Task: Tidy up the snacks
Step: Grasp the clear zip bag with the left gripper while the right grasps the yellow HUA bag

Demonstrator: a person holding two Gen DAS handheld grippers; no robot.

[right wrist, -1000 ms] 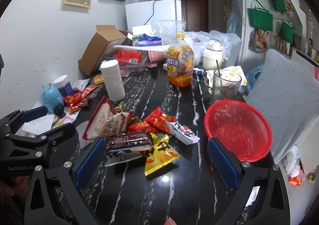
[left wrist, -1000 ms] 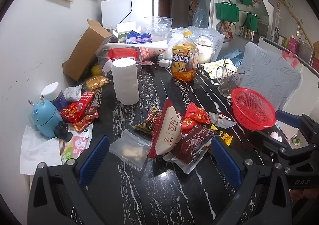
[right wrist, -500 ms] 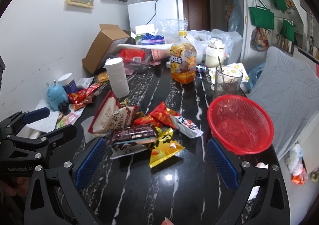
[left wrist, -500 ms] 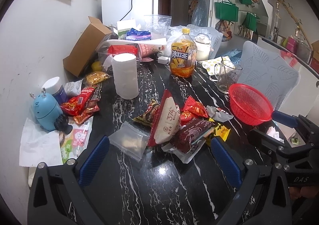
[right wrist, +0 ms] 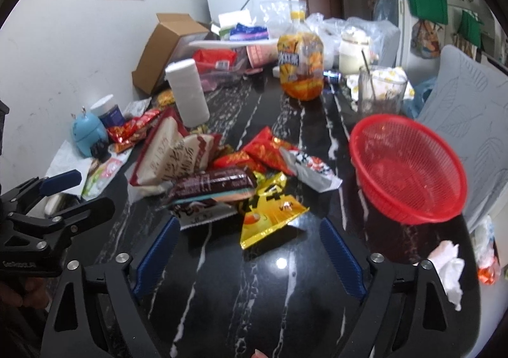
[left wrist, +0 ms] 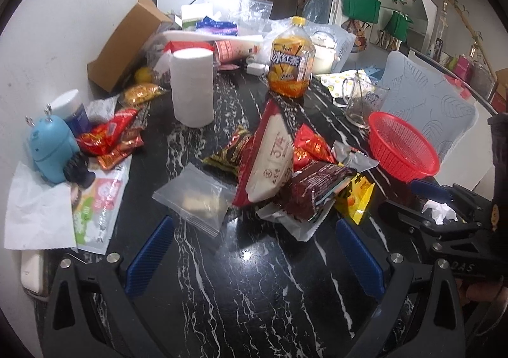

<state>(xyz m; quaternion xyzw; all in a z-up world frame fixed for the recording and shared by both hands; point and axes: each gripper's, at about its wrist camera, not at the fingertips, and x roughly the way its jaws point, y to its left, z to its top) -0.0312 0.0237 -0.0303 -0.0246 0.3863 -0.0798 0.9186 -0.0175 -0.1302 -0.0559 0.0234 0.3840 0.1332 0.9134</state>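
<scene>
- the black marble table (right wrist: 254,294) runs away from both cameras, crowded along the wall side, with a bare shiny patch nearest the tools.
- the red mesh basket (right wrist: 409,212) sits empty on the right side of the table, just beside the snack pile; it looks to me like the natural place for the snacks to go.
- the snack pile (right wrist: 222,174) lies mid-table: a tall white-and-red packet (left wrist: 270,164) propped up, red sachets behind it, all overlapping.
- a dark brown wrapped snack (right wrist: 216,183) lies flat across the front of the pile, resting on a white wrapper.
- the yellow foil packet (right wrist: 270,215) is the nearest loose item to the right gripper, its corner poking towards the basket.
- a clear zip bag (left wrist: 193,196) lies flat to the left of the pile, just ahead of the left gripper.
- the right gripper (right wrist: 250,250) has just been narrowing its jaws yet is still wide apart, with nothing between the blue pads; the yellow packet lies just beyond them.
- the left gripper (left wrist: 254,256) stands wide open over bare table and grips nothing.
- judging the step as a reach for the first snack, i'd come in low and straight at the yellow packet, pinch its raised edge instead of pressing down on slippery foil, and lift clear before swinging right.
- the risk i see is dragging the brown snack along, since the yellow one is tucked partly under it.
</scene>
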